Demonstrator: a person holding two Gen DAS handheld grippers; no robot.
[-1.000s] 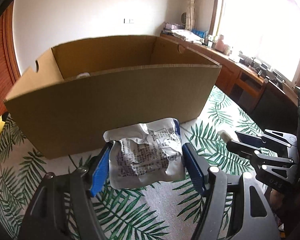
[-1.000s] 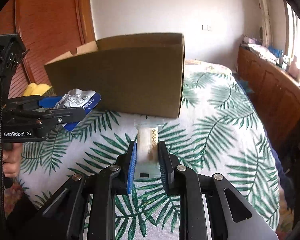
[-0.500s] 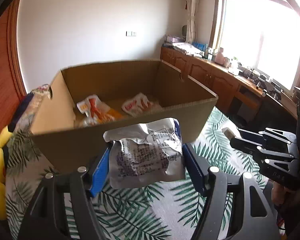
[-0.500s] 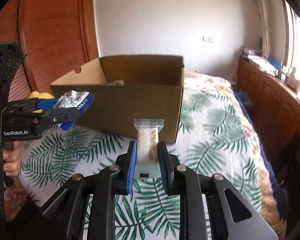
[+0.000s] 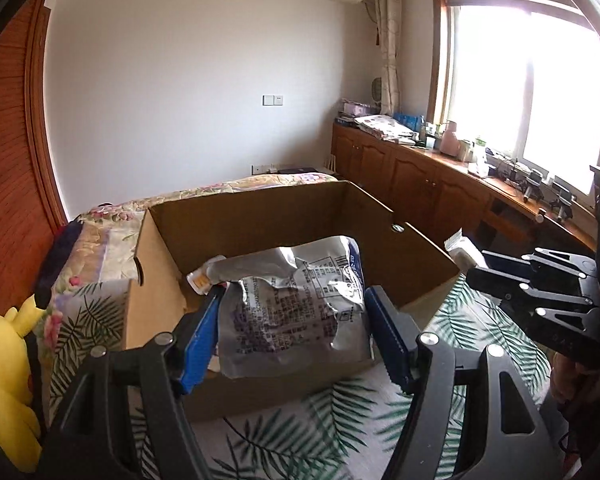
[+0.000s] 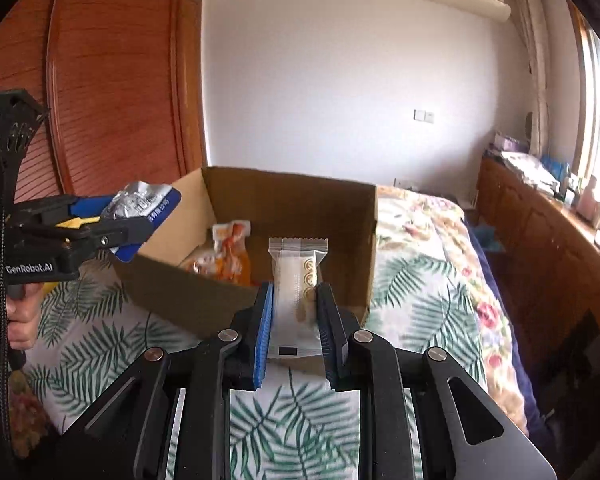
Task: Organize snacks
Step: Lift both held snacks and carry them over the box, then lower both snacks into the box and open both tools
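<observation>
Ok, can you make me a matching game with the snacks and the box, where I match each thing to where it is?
Things:
1. silver snack bag
2. white wafer pack
3. orange snack packet
4. cardboard box

Places:
A. lying inside the box
B. standing on the leaf-print cloth
C. held in the right gripper
D. held in the left gripper

Pairs: 1-D, 2-C, 3-A, 4-B

Right tongs (image 6: 294, 328) clamping white wafer packet (image 6: 298, 276), cardboard box (image 6: 260, 216) ahead (orange snacks inside)
</observation>
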